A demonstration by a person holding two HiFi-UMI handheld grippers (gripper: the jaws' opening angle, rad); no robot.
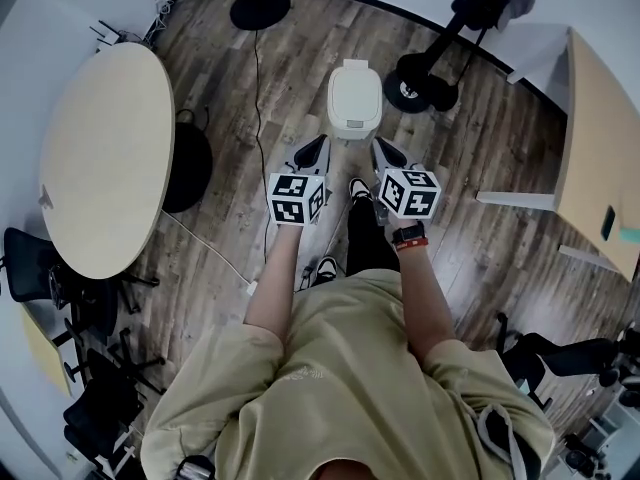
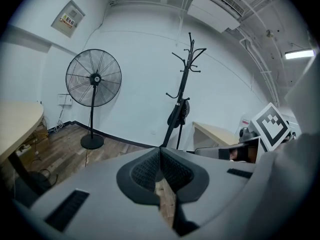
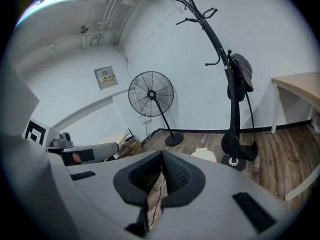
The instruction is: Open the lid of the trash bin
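Observation:
A white trash bin (image 1: 354, 98) with its lid down stands on the wooden floor straight ahead of me; the right gripper view shows the bin (image 3: 205, 155) low and just right of the jaw tips. My left gripper (image 1: 314, 150) and right gripper (image 1: 384, 152) are held side by side just short of the bin, level with its near edge and apart from it. Each has its jaws closed tip to tip with nothing between them, as seen for the left gripper (image 2: 160, 149) and the right gripper (image 3: 162, 153). The left gripper view does not show the bin.
An oval table (image 1: 100, 158) stands at the left and a desk (image 1: 600, 158) at the right. A fan base (image 1: 260, 8) and a coat rack base (image 1: 425, 80) sit behind the bin. A cable (image 1: 258, 98) runs along the floor. My shoes (image 1: 358, 188) are just below the grippers.

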